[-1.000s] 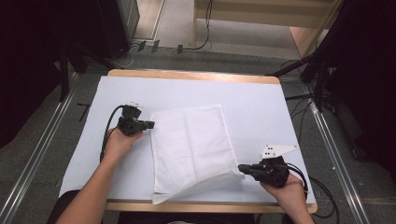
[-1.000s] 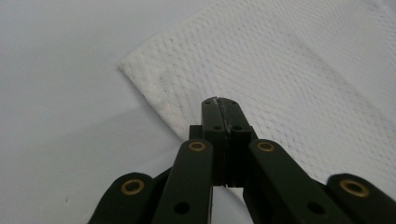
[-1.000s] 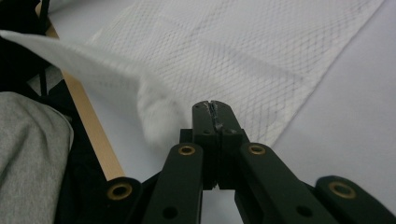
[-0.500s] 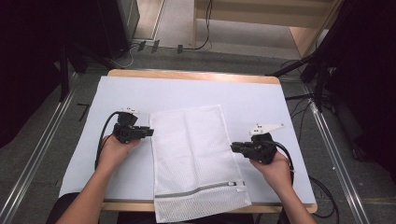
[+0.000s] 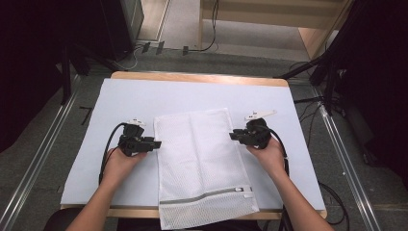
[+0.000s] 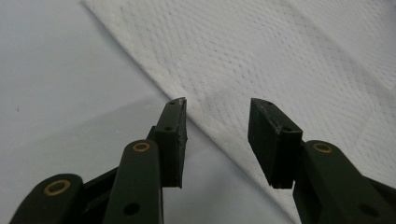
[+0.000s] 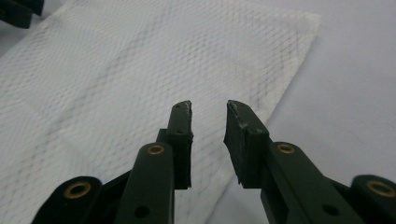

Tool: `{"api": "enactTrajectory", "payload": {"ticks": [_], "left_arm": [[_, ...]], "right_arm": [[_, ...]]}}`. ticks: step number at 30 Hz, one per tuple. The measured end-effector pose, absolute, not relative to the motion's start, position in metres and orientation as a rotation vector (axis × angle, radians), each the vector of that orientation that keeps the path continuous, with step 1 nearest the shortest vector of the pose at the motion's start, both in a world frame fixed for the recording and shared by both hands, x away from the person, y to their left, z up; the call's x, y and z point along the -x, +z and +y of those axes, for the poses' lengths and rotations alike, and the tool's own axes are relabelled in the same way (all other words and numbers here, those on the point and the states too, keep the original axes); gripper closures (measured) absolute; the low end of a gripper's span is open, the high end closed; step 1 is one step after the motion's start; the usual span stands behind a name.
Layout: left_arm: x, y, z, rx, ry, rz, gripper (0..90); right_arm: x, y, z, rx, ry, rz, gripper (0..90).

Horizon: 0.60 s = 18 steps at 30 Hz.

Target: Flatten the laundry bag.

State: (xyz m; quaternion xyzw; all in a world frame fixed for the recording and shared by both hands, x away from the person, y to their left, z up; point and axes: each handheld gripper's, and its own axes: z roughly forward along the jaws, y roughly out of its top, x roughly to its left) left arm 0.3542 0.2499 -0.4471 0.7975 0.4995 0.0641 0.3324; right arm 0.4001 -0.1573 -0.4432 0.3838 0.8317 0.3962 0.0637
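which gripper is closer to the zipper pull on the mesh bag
Right. The right gripper sits at the mesh laundry bag's right edge, same side as the zipper pull; the left gripper is at the opposite edge.

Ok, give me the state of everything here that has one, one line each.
Mesh laundry bag: spread flat, zip end hanging over the near table edge.
Zipper: closed as far as shows.
Left gripper: open, jaws just been opening, astride the bag's edge, not pressing it.
Right gripper: open, jaws just been opening, over the bag's edge, nothing gripped.
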Motion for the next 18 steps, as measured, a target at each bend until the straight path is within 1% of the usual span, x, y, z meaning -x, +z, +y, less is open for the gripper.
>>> {"api": "enactTrajectory", "payload": {"ticks": [4, 11, 18], "left_arm": [[-0.353, -0.452, 0.247, -2.079, 0.172, 1.298, 55.7], [-0.349, -0.454, 0.239, -2.077, 0.230, 1.291, 55.1], [-0.348, -0.455, 0.229, -2.090, 0.242, 1.284, 59.7]], "right_arm": [[-0.412, -0.450, -0.155, -1.191, 1.163, 2.514, 69.8], [-0.419, -0.461, -0.157, -1.242, 1.099, 2.533, 67.5], [-0.417, -0.467, -0.145, -1.206, 1.050, 2.565, 66.7]]}}
